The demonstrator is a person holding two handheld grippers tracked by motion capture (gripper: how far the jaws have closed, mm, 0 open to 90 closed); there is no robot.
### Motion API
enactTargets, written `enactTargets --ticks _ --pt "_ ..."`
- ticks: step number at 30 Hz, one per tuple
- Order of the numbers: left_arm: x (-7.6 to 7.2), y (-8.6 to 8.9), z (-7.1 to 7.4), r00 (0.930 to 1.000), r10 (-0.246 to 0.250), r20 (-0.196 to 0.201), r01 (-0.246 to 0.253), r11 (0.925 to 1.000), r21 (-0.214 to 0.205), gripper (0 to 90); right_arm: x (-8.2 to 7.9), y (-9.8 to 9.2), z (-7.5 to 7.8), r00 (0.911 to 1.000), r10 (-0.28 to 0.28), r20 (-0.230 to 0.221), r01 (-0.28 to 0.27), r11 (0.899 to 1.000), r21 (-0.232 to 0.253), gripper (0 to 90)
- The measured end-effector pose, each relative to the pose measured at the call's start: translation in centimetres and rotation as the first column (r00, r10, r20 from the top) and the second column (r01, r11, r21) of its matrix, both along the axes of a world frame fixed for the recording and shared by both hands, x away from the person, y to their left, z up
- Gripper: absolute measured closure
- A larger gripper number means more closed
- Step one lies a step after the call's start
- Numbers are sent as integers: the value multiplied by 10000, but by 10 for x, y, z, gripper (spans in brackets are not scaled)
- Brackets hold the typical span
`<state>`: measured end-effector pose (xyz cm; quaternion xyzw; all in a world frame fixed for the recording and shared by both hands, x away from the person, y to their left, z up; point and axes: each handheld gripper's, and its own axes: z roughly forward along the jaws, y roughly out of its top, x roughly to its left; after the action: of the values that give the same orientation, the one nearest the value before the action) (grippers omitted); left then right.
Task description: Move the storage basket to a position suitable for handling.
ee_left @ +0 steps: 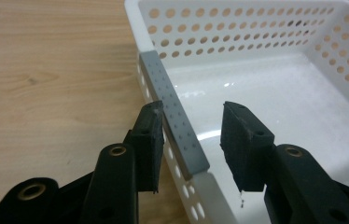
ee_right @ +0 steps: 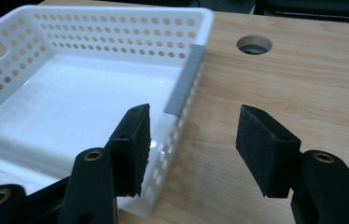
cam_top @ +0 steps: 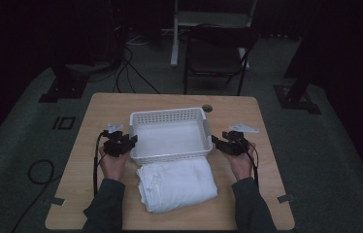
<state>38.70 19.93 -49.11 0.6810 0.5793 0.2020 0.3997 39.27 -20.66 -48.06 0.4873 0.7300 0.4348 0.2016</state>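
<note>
So this looks like the grab-the-basket step: both grippers sit at the side walls of the white basket (cam_top: 170, 133), which is empty and sits mid-table, touching the far edge of the folded white towel (cam_top: 177, 184) at its 6 o'clock. The left gripper (cam_top: 130, 141) is at the basket's 9 o'clock, and in the left gripper view its jaws straddle the wall right at the grey strip (ee_left: 175, 114) on the rim, one pad outside touching or nearly touching it, the other inside with a clear gap, so spread, not pinching yet. The right gripper (cam_top: 214, 140) is at 3 o'clock; in the right gripper view one jaw is over the basket wall and the other hangs over bare table (ee_right: 303, 84), also spread with nothing clamped. My guess for the next move: slide the right one so the wall is properly between the pads, then squeeze both evenly before any lift, or the basket tips. Both forearms come in from 6 o'clock, hands level, jaws angled inward toward the basket
</note>
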Motion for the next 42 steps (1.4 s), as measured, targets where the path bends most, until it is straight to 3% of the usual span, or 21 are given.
enactTargets --ticks 6,15,26,30,35,42 --pt "12 -11 1 9995 -308 38 307 9994 142 589 11 2 -8 9989 5 -461 2 9999 153 502" --pt "26 -27 0 9976 -696 -59 698 9971 319 641 17 -3 -16 9958 -297 -863 292 9995 -69 619" --pt "40 -34 1 9981 -531 -300 543 9977 404 683 28 -9 -17 9920 -632 -1091 614 9979 -202 663" --pt "43 -32 0 9985 -460 -283 466 9987 202 688 29 -6 -17 9917 -666 -1101 643 9976 -248 659" --pt "42 -27 0 9985 -548 -49 549 9982 226 639 27 -7 -20 9927 -718 -970 736 9972 145 579" --pt "20 -7 12 9974 -456 556 470 9986 -243 524 13 -16 -12 9963 -706 -497 718 9972 220 520"
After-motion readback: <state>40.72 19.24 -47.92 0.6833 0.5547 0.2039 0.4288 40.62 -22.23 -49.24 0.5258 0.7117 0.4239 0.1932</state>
